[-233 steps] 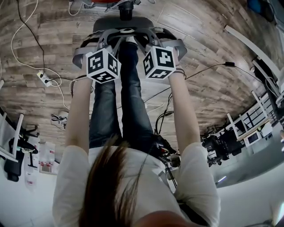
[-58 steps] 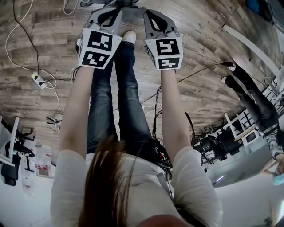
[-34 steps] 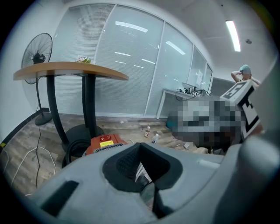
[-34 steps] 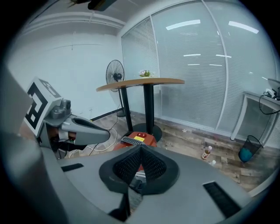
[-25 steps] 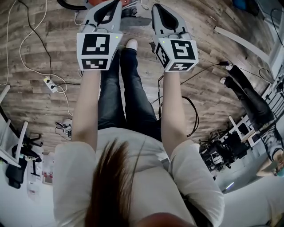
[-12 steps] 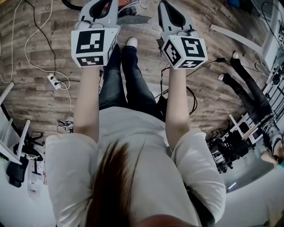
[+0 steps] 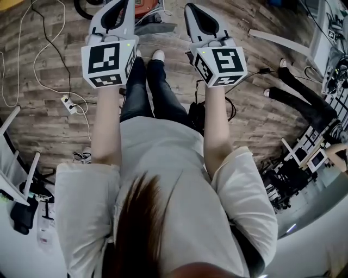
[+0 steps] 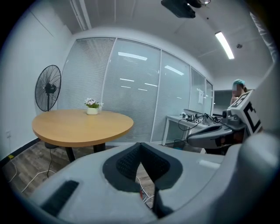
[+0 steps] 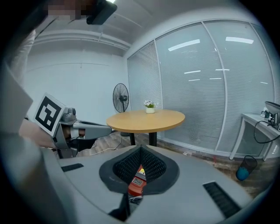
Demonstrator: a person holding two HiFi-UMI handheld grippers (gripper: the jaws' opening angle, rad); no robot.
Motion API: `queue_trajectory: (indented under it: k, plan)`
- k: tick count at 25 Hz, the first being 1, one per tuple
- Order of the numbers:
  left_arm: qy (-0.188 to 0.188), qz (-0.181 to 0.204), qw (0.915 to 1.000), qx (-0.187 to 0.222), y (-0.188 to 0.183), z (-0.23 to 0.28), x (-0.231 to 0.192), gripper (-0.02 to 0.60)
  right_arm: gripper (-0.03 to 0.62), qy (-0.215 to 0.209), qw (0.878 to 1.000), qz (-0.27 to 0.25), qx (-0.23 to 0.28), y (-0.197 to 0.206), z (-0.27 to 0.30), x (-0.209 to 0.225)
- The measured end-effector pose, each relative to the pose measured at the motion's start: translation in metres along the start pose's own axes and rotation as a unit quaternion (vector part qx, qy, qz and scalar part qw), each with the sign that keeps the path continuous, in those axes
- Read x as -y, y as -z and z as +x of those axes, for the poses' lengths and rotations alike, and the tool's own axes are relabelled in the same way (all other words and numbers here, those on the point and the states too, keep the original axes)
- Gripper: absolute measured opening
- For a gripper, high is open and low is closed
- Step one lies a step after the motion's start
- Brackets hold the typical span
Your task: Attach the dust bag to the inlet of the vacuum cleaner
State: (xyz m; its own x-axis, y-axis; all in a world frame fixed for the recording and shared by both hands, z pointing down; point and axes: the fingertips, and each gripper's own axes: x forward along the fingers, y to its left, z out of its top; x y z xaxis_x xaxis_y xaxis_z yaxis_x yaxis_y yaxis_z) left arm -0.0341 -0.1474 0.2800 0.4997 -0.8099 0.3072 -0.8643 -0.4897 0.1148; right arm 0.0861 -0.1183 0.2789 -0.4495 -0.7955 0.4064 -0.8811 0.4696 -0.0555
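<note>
The vacuum cleaner shows as a red body [image 7: 148, 6] at the top edge of the head view, with a grey flat part [image 7: 159, 27] on the floor just beyond the person's shoes. A slice of its red casing [image 9: 137, 180] also appears below the right gripper's jaws. I cannot make out the dust bag. My left gripper [image 7: 120, 6] [image 8: 140, 145] and my right gripper [image 7: 194, 12] [image 9: 141, 148] are held side by side, high above the floor, far from the vacuum. Both are shut, pads meeting, with nothing between them.
A round wooden table [image 8: 83, 124] with a small flower pot [image 8: 92, 107] and a standing fan [image 8: 47, 87] are ahead. A power strip [image 7: 68, 103] and cables lie on the floor at left. Another person's legs [image 7: 296, 100] stretch in from the right, near a white desk [image 8: 188, 120].
Both grippers have risen together toward the head camera as the person straightened up. The vacuum cleaner has slid to the top edge of the head view. The jaws stayed shut.
</note>
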Motion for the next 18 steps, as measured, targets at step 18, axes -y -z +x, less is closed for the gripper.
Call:
queue_trajectory:
  k: [18]
  plan:
    - [0.029,0.045,0.9983,0.022,-0.066,-0.038,0.025,0.017,0.002,0.017,0.999,0.002,0.034,-0.057,-0.053,-0.017]
